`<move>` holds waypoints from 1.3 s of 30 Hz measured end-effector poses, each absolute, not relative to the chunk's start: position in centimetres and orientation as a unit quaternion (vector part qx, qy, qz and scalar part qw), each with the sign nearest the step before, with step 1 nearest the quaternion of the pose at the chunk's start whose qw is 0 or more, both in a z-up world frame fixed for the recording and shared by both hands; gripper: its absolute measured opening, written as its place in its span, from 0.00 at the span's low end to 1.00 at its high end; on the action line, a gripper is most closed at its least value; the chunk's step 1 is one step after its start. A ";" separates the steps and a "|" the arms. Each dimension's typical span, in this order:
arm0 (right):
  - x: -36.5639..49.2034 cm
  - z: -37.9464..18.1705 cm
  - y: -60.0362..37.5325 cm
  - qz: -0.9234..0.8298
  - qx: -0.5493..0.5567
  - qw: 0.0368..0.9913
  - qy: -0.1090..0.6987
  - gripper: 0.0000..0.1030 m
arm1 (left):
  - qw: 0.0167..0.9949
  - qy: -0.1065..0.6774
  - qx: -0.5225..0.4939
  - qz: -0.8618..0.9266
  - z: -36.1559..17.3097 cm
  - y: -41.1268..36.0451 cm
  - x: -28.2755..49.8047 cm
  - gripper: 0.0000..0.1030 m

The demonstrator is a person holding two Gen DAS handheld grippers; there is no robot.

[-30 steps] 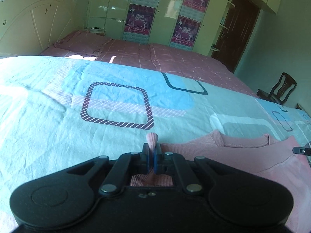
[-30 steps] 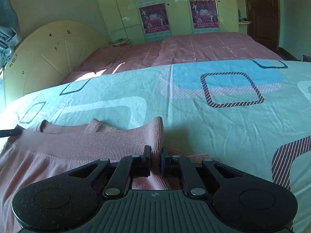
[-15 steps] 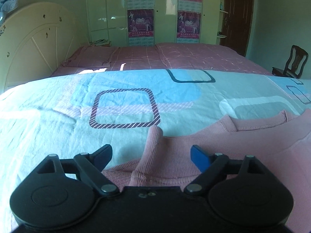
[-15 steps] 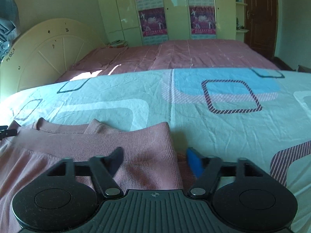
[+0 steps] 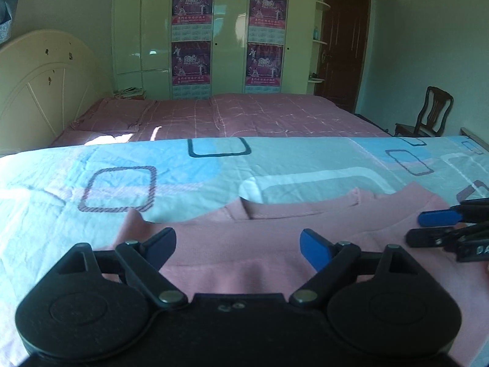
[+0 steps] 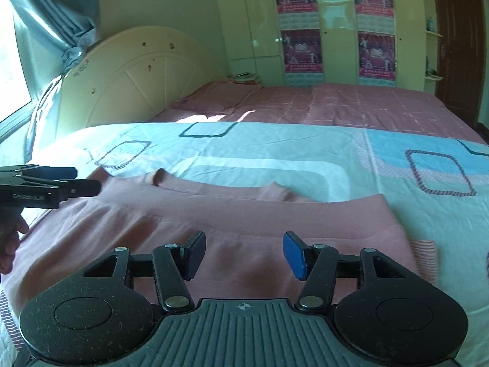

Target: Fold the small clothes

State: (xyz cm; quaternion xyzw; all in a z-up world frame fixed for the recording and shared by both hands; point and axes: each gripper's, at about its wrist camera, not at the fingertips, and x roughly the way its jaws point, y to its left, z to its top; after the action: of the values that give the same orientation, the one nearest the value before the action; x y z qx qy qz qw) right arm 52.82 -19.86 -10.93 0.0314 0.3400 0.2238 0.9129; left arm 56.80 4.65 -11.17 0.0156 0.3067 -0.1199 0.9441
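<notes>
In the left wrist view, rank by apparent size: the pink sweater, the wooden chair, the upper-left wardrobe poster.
1. pink sweater, largest by far, though nearest the camera.
2. upper-left wardrobe poster.
3. wooden chair; it looks close to the poster, so that order is unsure.

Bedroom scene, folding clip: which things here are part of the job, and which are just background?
Part of the job:
pink sweater
left gripper, open
right gripper, open
patterned bedsheet, the work surface

Background:
pink quilt
headboard
wardrobe posters
wooden chair
curtain
</notes>
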 end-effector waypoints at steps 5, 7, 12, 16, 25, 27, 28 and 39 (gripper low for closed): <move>53.5 -12.5 -16.5 0.256 0.006 0.898 0.359 0.48 | 0.929 0.334 0.014 -0.159 -13.3 2.1 56.7 0.75; 54.3 -13.7 -15.9 0.242 0.001 0.896 0.372 0.46 | 0.923 0.349 0.021 -0.159 -14.5 1.6 57.4 0.77; 56.0 -14.2 -16.5 0.204 0.023 0.905 0.371 0.45 | 0.928 0.343 0.018 -0.144 -15.4 2.6 58.6 0.83; 55.7 -14.0 -18.4 0.189 0.006 0.911 0.367 0.39 | 0.932 0.341 0.022 -0.121 -15.0 5.1 58.3 0.83; 54.6 -13.8 -25.6 0.097 0.024 0.925 0.367 0.39 | 0.934 0.351 0.006 -0.067 -14.7 10.7 57.8 0.91; 53.7 -12.7 -24.7 0.095 0.028 0.931 0.350 0.40 | 0.936 0.345 -0.001 -0.071 -13.7 9.6 56.9 0.84; 53.1 -12.1 -24.1 0.100 0.029 0.935 0.339 0.44 | 0.938 0.337 -0.006 -0.085 -13.3 9.1 56.3 0.85; 47.3 -14.3 -15.8 0.178 -0.032 0.927 0.327 0.60 | 0.930 0.335 0.043 -0.143 -15.3 1.4 50.3 0.91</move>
State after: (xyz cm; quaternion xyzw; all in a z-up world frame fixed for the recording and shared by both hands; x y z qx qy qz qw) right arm 47.28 -15.80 -14.27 -0.0320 0.3273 0.1784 0.9274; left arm 50.31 1.43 -15.32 0.0429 0.3353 -0.1428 0.9302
